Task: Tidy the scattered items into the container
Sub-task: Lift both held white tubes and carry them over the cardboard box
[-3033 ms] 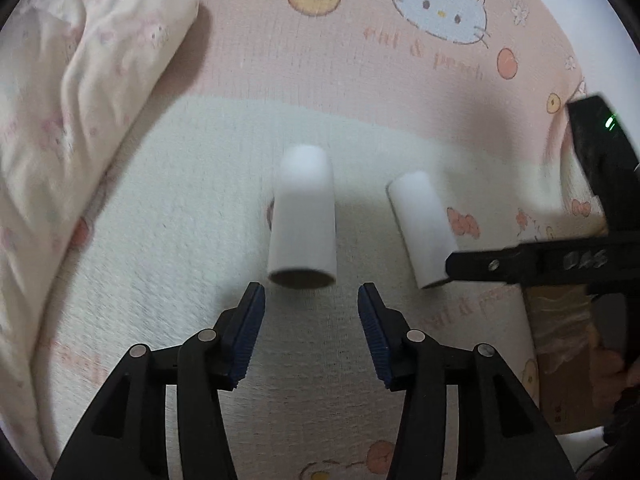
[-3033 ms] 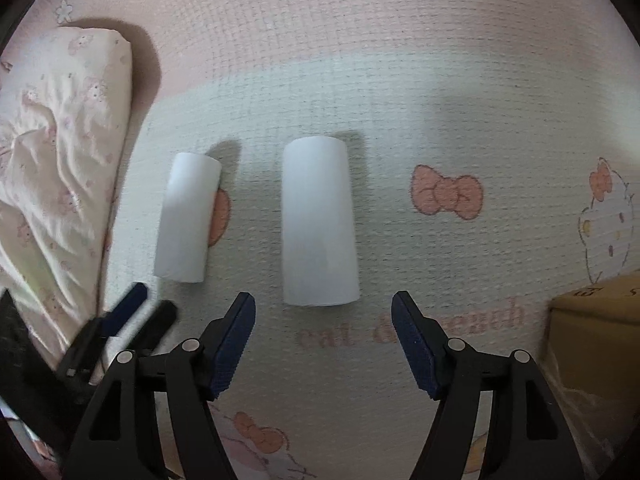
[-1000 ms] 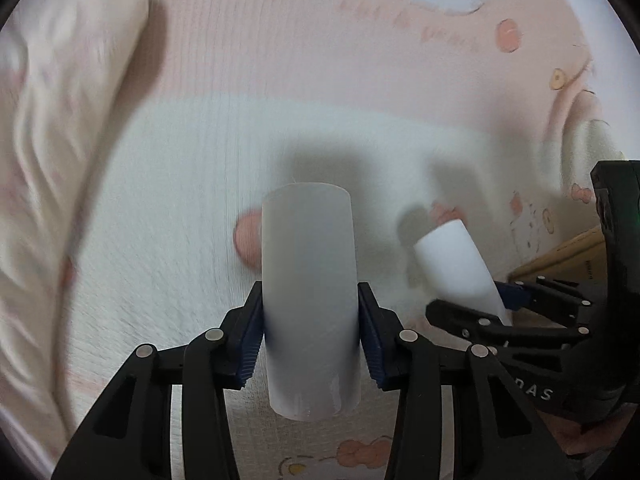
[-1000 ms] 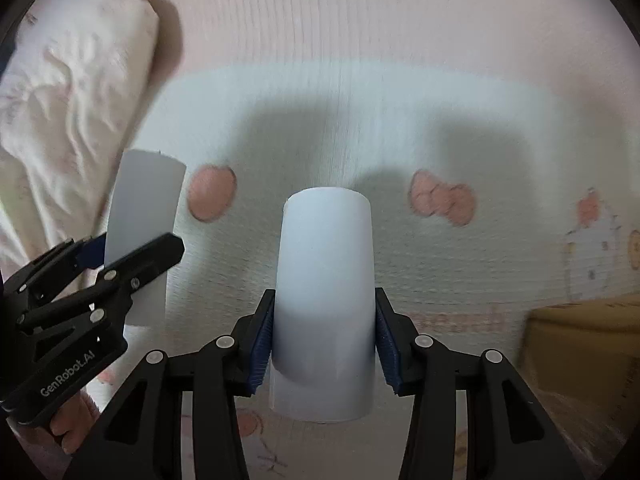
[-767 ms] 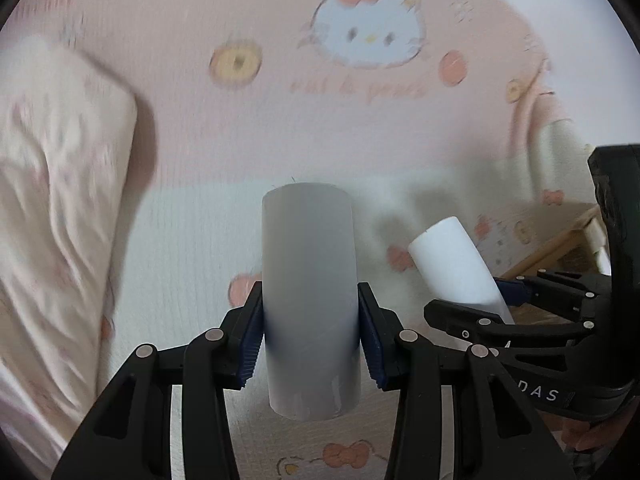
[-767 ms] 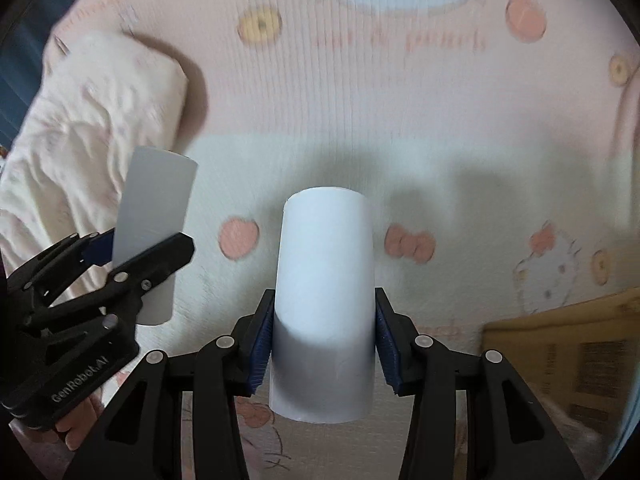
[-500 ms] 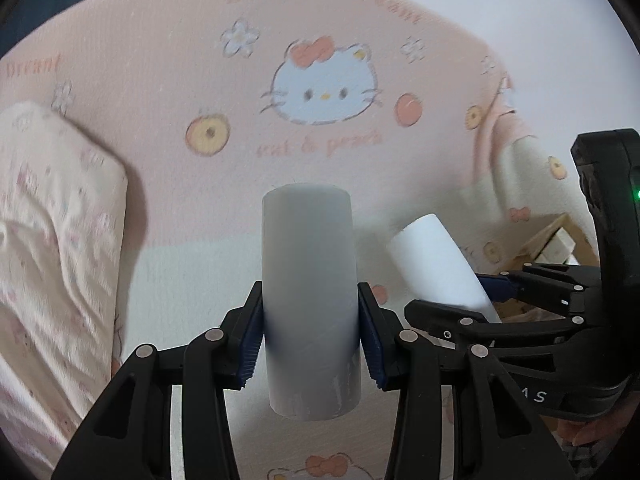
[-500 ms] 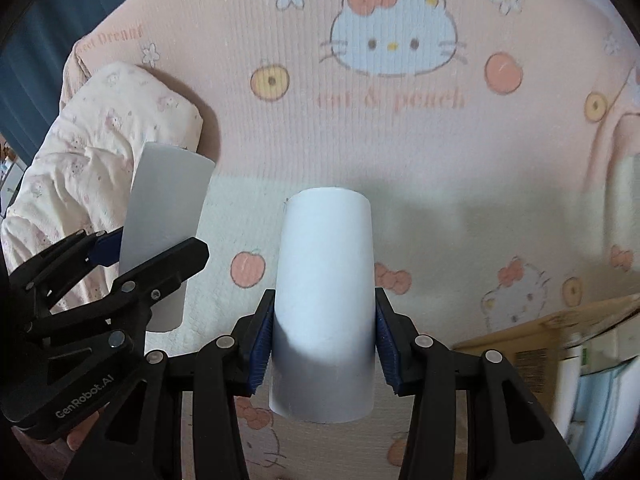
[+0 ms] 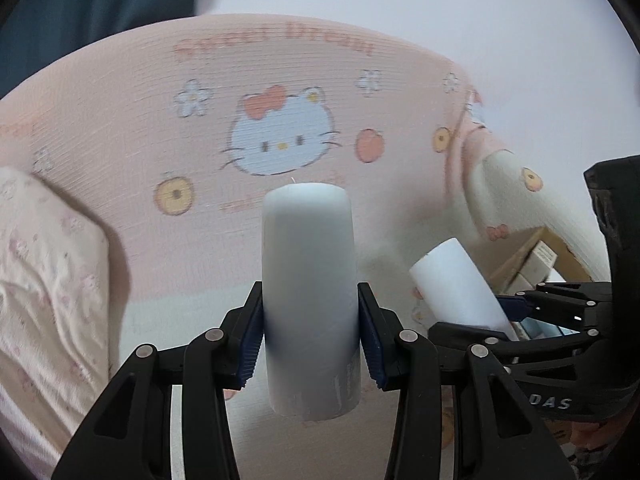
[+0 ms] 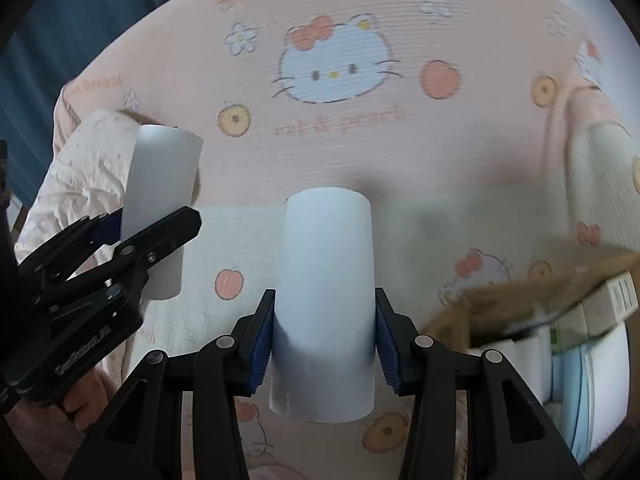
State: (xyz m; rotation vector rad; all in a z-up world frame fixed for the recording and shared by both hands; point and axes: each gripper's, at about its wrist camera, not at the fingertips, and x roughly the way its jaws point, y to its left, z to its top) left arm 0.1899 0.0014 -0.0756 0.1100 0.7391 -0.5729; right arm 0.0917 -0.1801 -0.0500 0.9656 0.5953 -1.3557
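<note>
Left claw (image 9: 310,344) clamped on white roll (image 9: 308,296); right claw (image 10: 324,346) clamped on second roll (image 10: 326,300). Both lifted clear off bed blanket (image 10: 340,140) since a second ago. Cardboard box (image 10: 472,308), probably container, lower right, part-filled; drop pending.

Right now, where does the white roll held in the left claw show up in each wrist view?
Left wrist view: the white roll stands dead centre, clamped between the left claw's blue pads.
Right wrist view: the same roll sits at the left edge, tilted, in the left claw seen from the side.
Shared landmark: the cat face print on the pink blanket, above the roll in both views.
</note>
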